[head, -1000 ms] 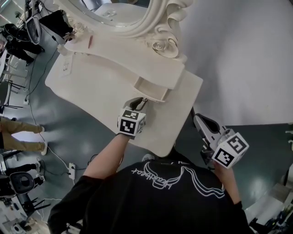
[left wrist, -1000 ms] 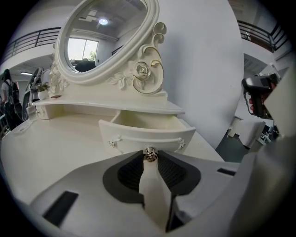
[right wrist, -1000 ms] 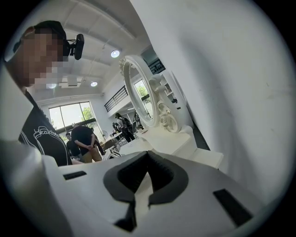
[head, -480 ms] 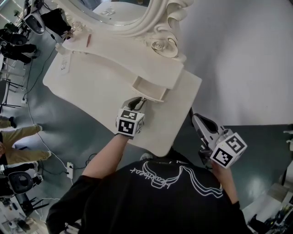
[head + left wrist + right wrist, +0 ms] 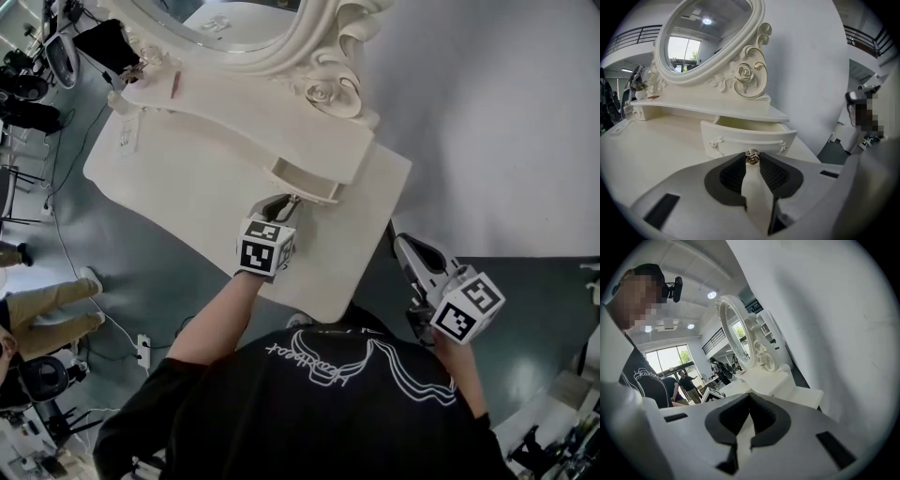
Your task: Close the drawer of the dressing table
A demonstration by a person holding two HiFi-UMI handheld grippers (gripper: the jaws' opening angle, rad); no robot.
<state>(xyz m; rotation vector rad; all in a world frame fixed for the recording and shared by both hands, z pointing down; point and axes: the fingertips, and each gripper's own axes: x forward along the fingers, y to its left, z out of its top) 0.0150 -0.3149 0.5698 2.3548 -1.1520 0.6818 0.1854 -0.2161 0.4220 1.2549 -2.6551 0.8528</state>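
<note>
Dressing table (image 5: pixel 187 178): white and big, it fills the upper left of the head view. Its top is mostly bare.
Mirror (image 5: pixel 323 84): oval in a carved frame, at 12 o'clock from the table top.
Shelf (image 5: pixel 281 131): a long raised ledge under the mirror. The drawer sits beneath its right end.
Drawer (image 5: pixel 305 183): at 1 o'clock from your left hand, pulled partly out. The left gripper view shows the open cavity behind its curved front (image 5: pixel 747 138), so it isn't closed yet.
Left gripper (image 5: pixel 281 208): the jaws are pinched on the drawer's knob and point toward 1 o'clock.
Right gripper (image 5: pixel 403 251): at 4 o'clock from the drawer, off the table edge and well apart. The jaws are pressed together on nothing (image 5: pixel 750 397).
Knob (image 5: pixel 752 156): small metal stud at the centre of the drawer front, sitting between your left jaw tips.
Handling: the drawer looks rigid, small and probably light, so it should slide with little force. The painted front is smooth and likely slippery, and the trim looks chip-prone.
Where to hold: keep your grip on the centre knob, or press flat on the middle of the front. Push straight toward 1 o'clock, because an off-centre push could make it bind.
Risk: the knob is tiny and could slip from the pads, so go gently at the end.
</note>
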